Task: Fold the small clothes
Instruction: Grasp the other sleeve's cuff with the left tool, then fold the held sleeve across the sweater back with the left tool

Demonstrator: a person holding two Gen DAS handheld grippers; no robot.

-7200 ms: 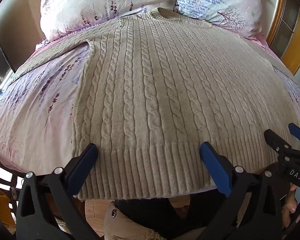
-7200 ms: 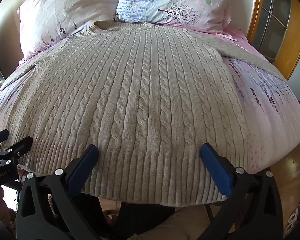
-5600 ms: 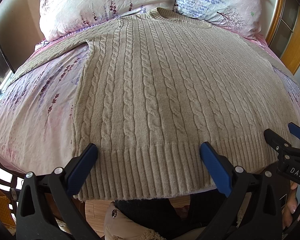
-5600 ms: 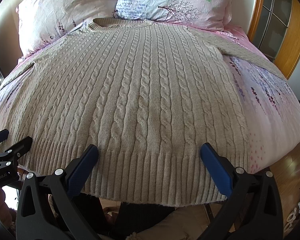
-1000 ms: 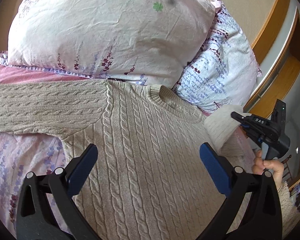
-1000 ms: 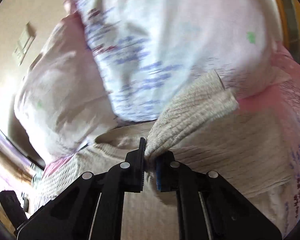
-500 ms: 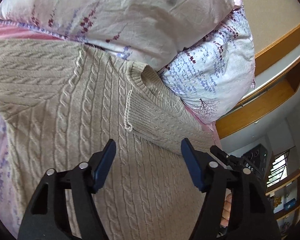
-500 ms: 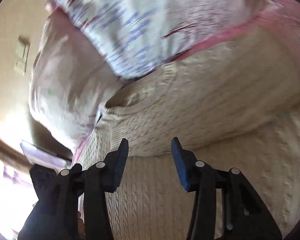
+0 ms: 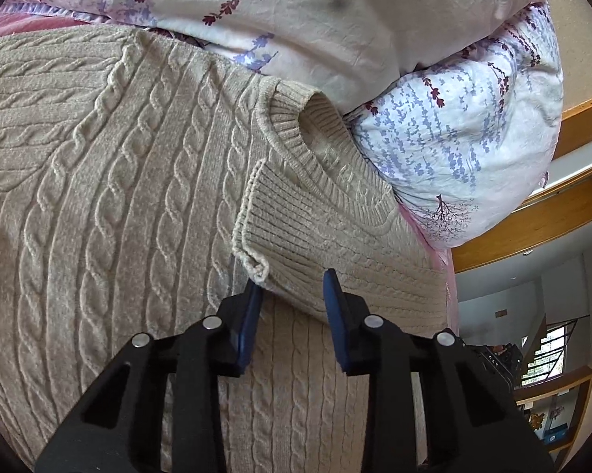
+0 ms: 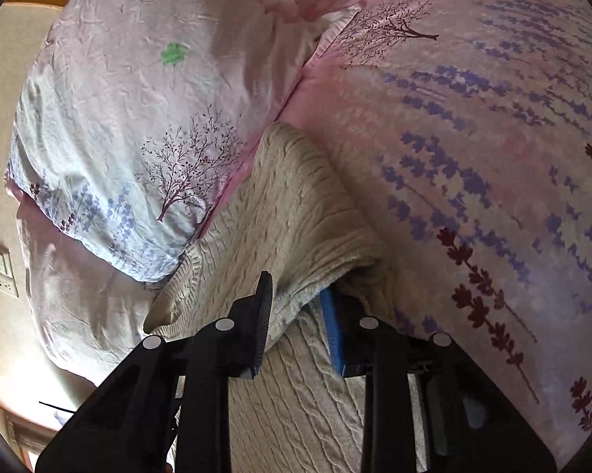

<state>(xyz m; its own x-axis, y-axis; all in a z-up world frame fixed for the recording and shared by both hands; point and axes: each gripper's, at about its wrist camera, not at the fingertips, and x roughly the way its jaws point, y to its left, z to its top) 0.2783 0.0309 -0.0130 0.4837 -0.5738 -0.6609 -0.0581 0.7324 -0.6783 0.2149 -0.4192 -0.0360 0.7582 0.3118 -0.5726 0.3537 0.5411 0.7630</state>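
From my left wrist camera, I see a beige cable-knit sweater point(image 9: 110, 205) lying flat on the bed, filling most of the view. Its ribbed round collar point(image 9: 292, 134) sits just below two floral pillows: a pale pink pillow point(image 9: 296, 12) above the collar and a white pillow with purple sprigs point(image 9: 473, 126) to the collar's right. One sleeve point(image 9: 335, 248) is folded across the sweater's chest, its ribbed cuff point(image 9: 264, 213) ending just below the collar. My left gripper point(image 9: 292, 287) sits at the sleeve's lower edge, close to the cuff. Its blue-padded fingers point(image 9: 250, 319) are partly spread, with the sleeve edge between their tips; I cannot tell whether the pads touch the knit. Right of the sweater, a wooden bed frame point(image 9: 532, 228) and a room beyond it show.

From my right wrist camera, the sweater point(image 10: 296, 406) runs under the gripper, with the collar point(image 10: 169, 311) left of it, against the white pillow point(image 10: 130, 126). My right gripper point(image 10: 297, 299) is partly spread around a raised fold of sweater point(image 10: 303, 213) at the shoulder; the knit bulges between the fingers and rests against the left one. Right of that fold lies the pink, lavender-printed bedsheet point(image 10: 493, 138). Far left of the pillow, a wall switch point(image 10: 2, 272) is visible.
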